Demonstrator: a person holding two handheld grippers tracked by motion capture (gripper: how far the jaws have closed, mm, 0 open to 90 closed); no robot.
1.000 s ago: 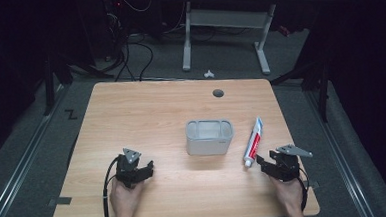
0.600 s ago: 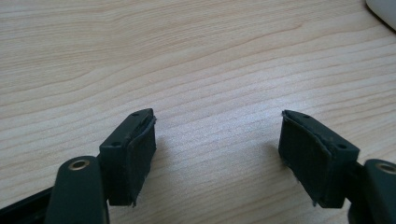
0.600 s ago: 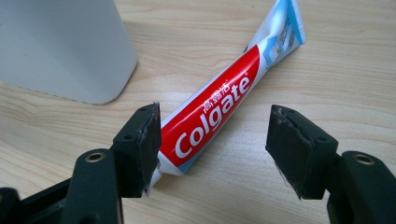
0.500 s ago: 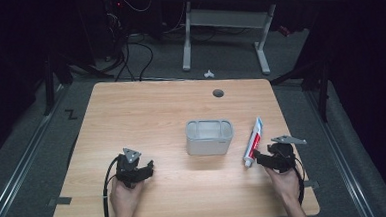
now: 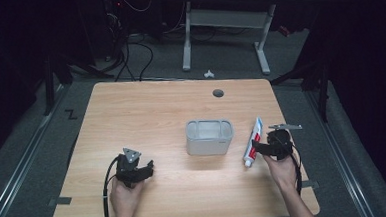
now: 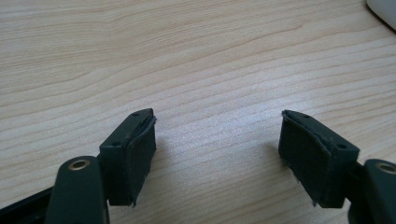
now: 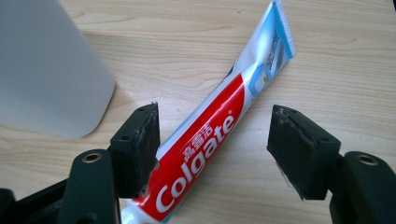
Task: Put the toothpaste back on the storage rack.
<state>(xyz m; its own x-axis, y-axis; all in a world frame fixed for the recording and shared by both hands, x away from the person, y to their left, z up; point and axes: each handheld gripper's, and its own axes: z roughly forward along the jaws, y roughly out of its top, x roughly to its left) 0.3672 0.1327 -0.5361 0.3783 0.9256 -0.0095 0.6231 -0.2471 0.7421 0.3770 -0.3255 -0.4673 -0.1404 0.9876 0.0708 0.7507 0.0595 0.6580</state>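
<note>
A red, white and blue toothpaste tube point(image 5: 253, 141) lies flat on the wooden table point(image 5: 146, 116), just right of a grey open-top bin point(image 5: 209, 136). My right gripper point(image 5: 259, 148) is open and low over the tube's cap end. In the right gripper view the tube point(image 7: 215, 135) runs diagonally between the spread jaws of my right gripper point(image 7: 215, 144); the left jaw stands close against it and the right jaw is apart. My left gripper point(image 5: 145, 169) rests near the front left of the table. In the left gripper view it point(image 6: 217, 149) is open over bare wood.
The grey bin's wall point(image 7: 46, 70) rises close to the left of the right gripper. A round cable hole point(image 5: 218, 93) sits near the table's far edge. Behind the table stands a white desk frame point(image 5: 224, 21), with cables on the dark floor.
My right gripper has moved left and forward from the table's front right until its open jaws straddle the tube's lower end. The left gripper has stayed put.
</note>
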